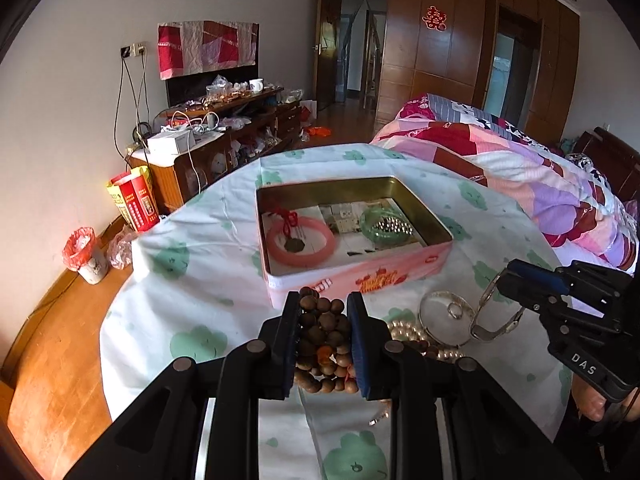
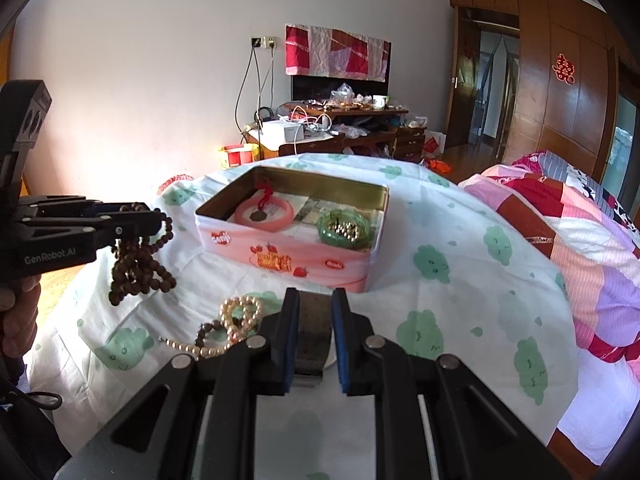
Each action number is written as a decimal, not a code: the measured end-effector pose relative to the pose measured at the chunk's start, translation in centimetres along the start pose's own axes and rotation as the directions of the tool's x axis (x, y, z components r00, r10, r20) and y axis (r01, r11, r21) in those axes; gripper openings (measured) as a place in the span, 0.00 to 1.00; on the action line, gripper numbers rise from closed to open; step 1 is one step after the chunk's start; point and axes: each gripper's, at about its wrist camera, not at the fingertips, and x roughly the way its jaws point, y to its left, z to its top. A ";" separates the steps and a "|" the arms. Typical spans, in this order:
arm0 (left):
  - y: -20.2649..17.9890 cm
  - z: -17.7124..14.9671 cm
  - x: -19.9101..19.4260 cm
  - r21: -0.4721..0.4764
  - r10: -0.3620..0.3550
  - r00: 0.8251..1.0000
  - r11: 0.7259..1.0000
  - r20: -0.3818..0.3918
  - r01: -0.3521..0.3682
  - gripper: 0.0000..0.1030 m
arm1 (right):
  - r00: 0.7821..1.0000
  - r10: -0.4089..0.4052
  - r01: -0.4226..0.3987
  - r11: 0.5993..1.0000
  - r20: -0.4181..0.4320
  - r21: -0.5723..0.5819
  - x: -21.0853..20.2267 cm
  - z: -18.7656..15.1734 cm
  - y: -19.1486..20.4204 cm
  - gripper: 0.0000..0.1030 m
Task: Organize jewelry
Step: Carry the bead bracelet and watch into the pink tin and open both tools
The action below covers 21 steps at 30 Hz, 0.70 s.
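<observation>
My left gripper [image 1: 325, 300] is shut on a bunched strand of brown wooden beads [image 1: 326, 344], held above the cloth just before the pink tin [image 1: 360, 278]. In the right wrist view the left gripper [image 2: 160, 216] is at the left, with the wooden beads [image 2: 140, 264] dangling from it. The tin [image 2: 280, 256] holds a pink bangle [image 1: 300, 242] with a red cord and a green bangle [image 1: 384, 226]. My right gripper [image 2: 315, 296] is shut on a silver cuff bangle [image 2: 314, 332]. From the left wrist, the right gripper [image 1: 505, 285] and its cuff [image 1: 494, 316] are at the right.
A pearl strand [image 2: 240, 316] and a short dark bead strand [image 2: 208, 328] lie on the white, green-patterned cloth [image 2: 440, 240] in front of the tin. A silver hoop [image 1: 444, 316] lies beside the pearls. A quilted bed [image 1: 520, 168] stands to the right, a cluttered cabinet [image 1: 224, 128] behind.
</observation>
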 end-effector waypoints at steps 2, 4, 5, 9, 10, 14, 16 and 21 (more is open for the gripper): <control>0.1 0.6 0.1 0.005 0.007 1.000 1.000 0.003 -0.007 0.22 | 1.000 -0.001 0.001 1.000 0.008 -0.003 -0.1 0.6 -0.1 0.18; 0.1 1.0 0.0 0.012 0.012 1.000 1.000 0.011 -0.012 0.22 | 1.000 -0.002 0.002 1.000 0.015 -0.007 -0.2 1.1 -0.2 0.18; 0.1 1.3 -0.1 0.017 0.015 1.000 1.000 0.017 -0.016 0.22 | 1.000 -0.003 0.003 1.000 0.018 -0.014 -0.2 1.5 -0.2 0.18; 0.1 2.3 -0.1 0.035 0.030 0.999 0.999 0.032 -0.031 0.22 | 0.999 -0.003 0.005 0.999 0.035 -0.034 -0.1 2.7 -0.2 0.18; 0.1 2.6 0.0 0.036 0.032 0.999 0.999 0.034 -0.033 0.22 | 0.999 -0.002 0.004 0.999 0.040 -0.038 -0.1 3.1 -0.1 0.18; 0.4 3.6 0.4 0.041 0.045 0.998 0.998 0.039 -0.046 0.22 | 0.999 0.005 -0.002 0.999 0.049 -0.047 0.4 4.2 -0.2 0.18; 0.5 4.0 0.6 0.042 0.045 0.998 0.998 0.039 -0.047 0.22 | 0.999 0.006 -0.003 0.999 0.051 -0.052 0.6 4.6 -0.3 0.18; 0.4 4.8 1.3 0.061 0.064 0.997 0.996 0.042 -0.067 0.22 | 0.998 0.007 -0.004 0.998 0.056 -0.067 1.1 5.9 -0.2 0.18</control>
